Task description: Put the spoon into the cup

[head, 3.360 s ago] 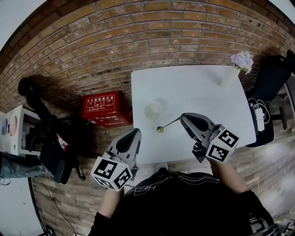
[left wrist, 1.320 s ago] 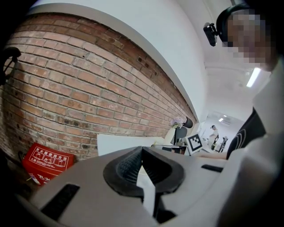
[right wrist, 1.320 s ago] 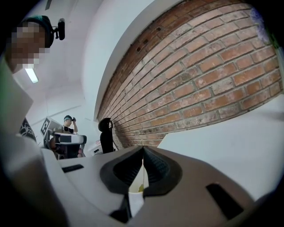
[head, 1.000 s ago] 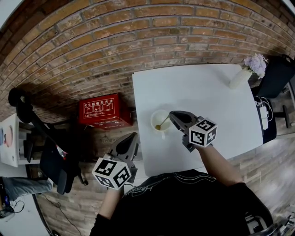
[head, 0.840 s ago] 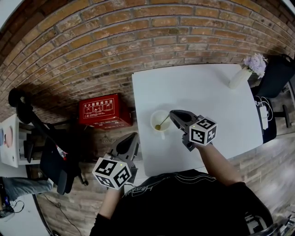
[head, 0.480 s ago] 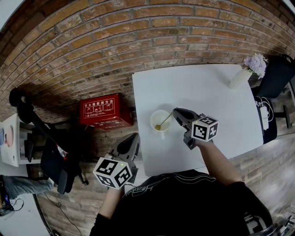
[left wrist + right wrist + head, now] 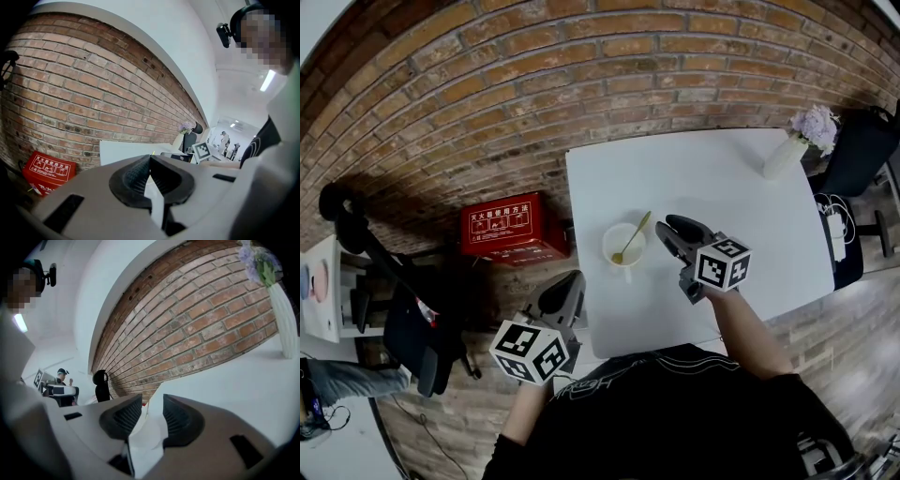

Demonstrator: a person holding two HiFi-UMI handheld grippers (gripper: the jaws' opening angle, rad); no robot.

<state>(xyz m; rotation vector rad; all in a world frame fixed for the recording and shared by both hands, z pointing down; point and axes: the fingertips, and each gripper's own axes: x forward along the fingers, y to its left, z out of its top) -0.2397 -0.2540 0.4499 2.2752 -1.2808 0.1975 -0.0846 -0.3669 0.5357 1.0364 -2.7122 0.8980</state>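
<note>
R arm stretched fwd over the white table [image 7: 712,178]. The right gripper [image 7: 668,231] is low, aimed at the cup [image 7: 607,246], just beside it and not touching. Jaws opening, clear gap, nothing between them. Spoon [image 7: 634,238] sits in cup, bowl end down, handle leaning out over rim toward the gripper. L arm bent, left gripper [image 7: 571,280] off the table's near-left corner, jaws pressed together, empty.

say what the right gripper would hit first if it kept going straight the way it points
Probably the spoon handle, leaning out of the cup just ahead of the right gripper, whose jaws are opening with nothing between them. Depth is unclear: it might miss it and meet the white table.
</note>
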